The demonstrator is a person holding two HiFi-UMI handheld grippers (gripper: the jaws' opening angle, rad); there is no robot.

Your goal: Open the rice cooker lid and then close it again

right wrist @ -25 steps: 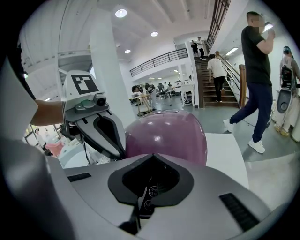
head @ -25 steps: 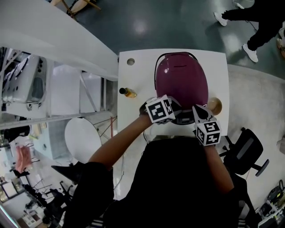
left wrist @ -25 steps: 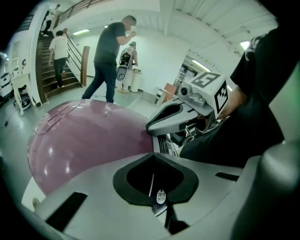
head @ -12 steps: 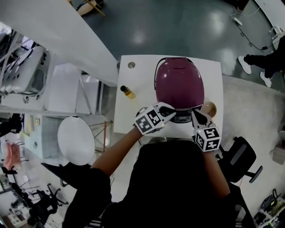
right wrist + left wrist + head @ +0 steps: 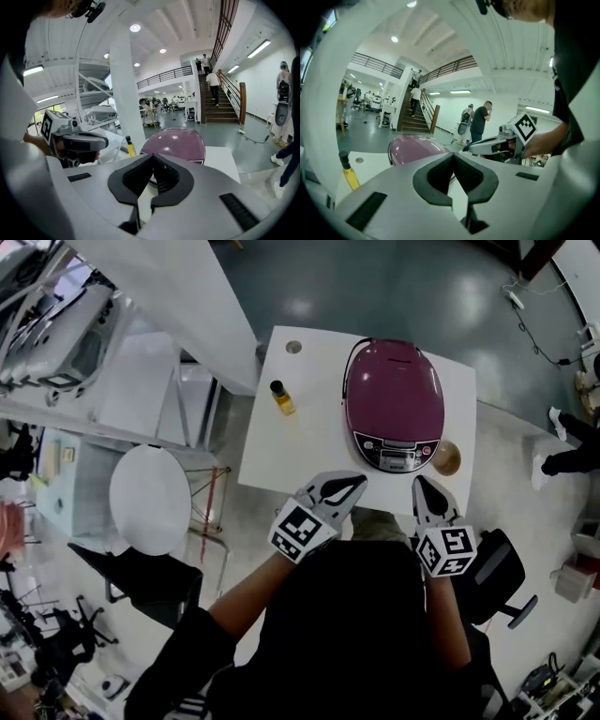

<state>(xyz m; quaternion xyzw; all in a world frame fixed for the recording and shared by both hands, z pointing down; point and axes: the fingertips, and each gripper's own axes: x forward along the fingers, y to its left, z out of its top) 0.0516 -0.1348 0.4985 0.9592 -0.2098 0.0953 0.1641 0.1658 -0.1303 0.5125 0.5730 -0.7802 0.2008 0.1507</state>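
Observation:
The maroon rice cooker [image 5: 395, 401] stands on the white table [image 5: 300, 442] with its lid down; its control panel faces the near edge. It also shows in the left gripper view as a maroon rice cooker [image 5: 415, 147] and in the right gripper view as a maroon rice cooker [image 5: 176, 140]. My left gripper [image 5: 356, 482] is shut and empty, held above the table's near edge, left of the cooker's front. My right gripper [image 5: 419, 482] is shut and empty, just off the near edge below the panel. Neither touches the cooker.
A small yellow bottle [image 5: 281, 397] with a dark cap stands left of the cooker. A round brown object [image 5: 447, 457] sits at the cooker's right front. A round white stool [image 5: 150, 500] and a black chair [image 5: 497, 568] flank the table. People stand in the background.
Both grippers have drawn back from the cooker's front toward the near edge of the table and risen. The head view has shifted so the whole cooker shows.

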